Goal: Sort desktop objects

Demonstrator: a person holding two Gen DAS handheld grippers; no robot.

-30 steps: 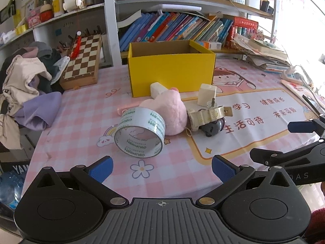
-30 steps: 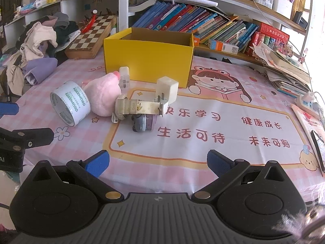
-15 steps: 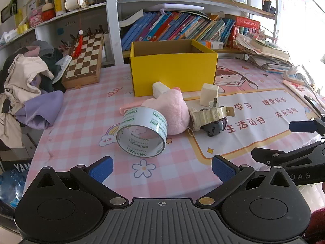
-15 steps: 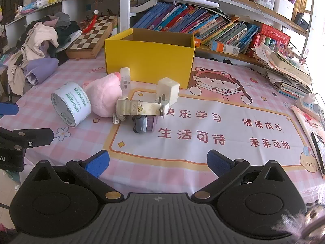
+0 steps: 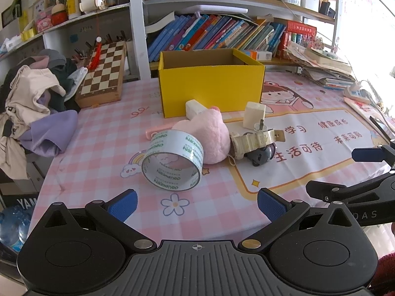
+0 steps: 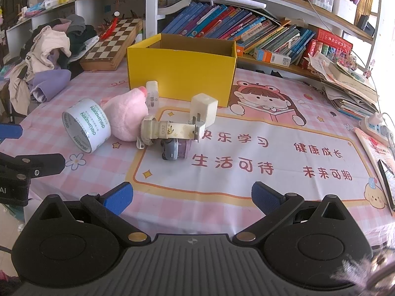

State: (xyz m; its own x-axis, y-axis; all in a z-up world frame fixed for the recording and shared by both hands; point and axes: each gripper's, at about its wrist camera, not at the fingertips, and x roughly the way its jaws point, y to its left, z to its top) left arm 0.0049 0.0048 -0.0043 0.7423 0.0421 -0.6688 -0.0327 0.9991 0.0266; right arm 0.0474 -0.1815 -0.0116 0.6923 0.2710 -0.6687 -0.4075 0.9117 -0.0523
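Both the left hand-held gripper [image 5: 196, 203] and the right hand-held gripper [image 6: 192, 197] hover spread and empty before the yellow cardboard box [image 5: 211, 88]. In front of that box lie a clear tape roll [image 5: 172, 160], a pink plush toy [image 5: 207, 135] and a white charger cube [image 6: 203, 109]. Nothing looks sorted yet; next comes an approach and a pinch.

Behind the desk — chessboard [image 5: 103, 70], heaped clothes [image 5: 34, 103], shelved books [image 6: 237, 30].

A home study corner: crowded bookshelves [image 5: 217, 34], a cartoon tablecloth [image 6: 284, 153], a chessboard [image 5: 103, 71], piled clothes [image 5: 32, 98]
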